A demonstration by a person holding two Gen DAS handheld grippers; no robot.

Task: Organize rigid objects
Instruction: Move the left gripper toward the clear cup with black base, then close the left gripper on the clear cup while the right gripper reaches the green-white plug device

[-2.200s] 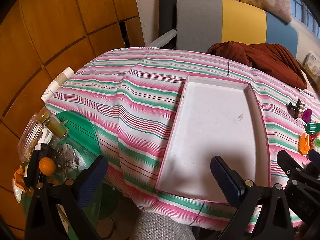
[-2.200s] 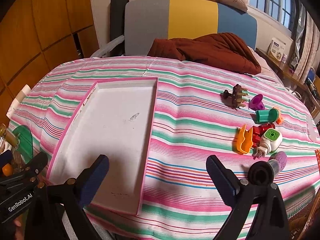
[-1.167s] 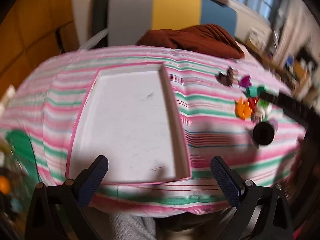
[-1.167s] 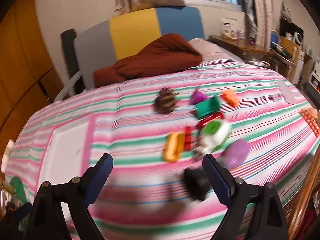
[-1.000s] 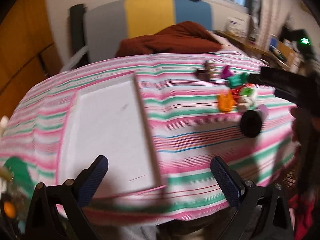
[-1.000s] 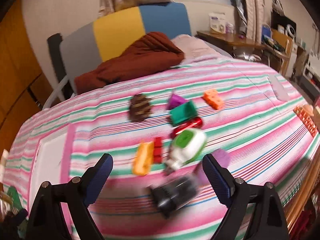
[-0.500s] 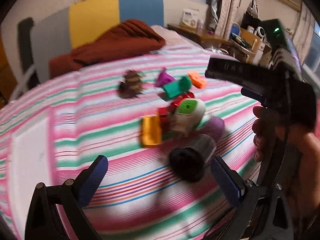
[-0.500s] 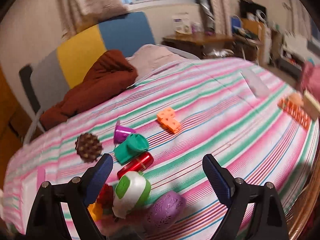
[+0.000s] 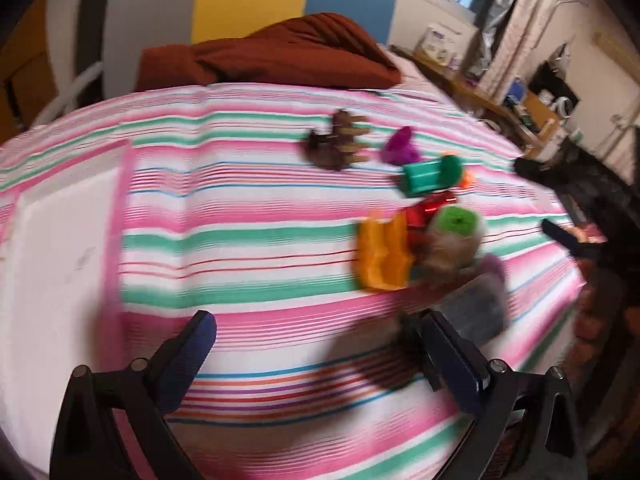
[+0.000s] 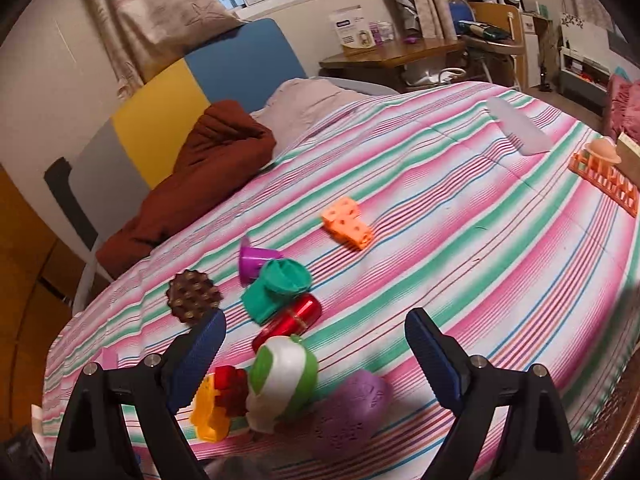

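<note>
My left gripper [image 9: 316, 356], jaws apart, alone shows the white pink-rimmed tray [image 9: 56, 248]; my right gripper [image 10: 316, 344], jaws apart, shows bare striped bedspread [image 10: 500, 248] beyond the orange perforated block [image 10: 347, 222].

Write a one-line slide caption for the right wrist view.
Open right gripper hovers above a cluster of small toys on a striped bedspread.

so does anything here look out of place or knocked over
Yes: the small rigid toys lie jumbled on the striped cloth, none in the white tray. The teal cup lies tipped on its side, and the orange holed block sits apart.
</note>
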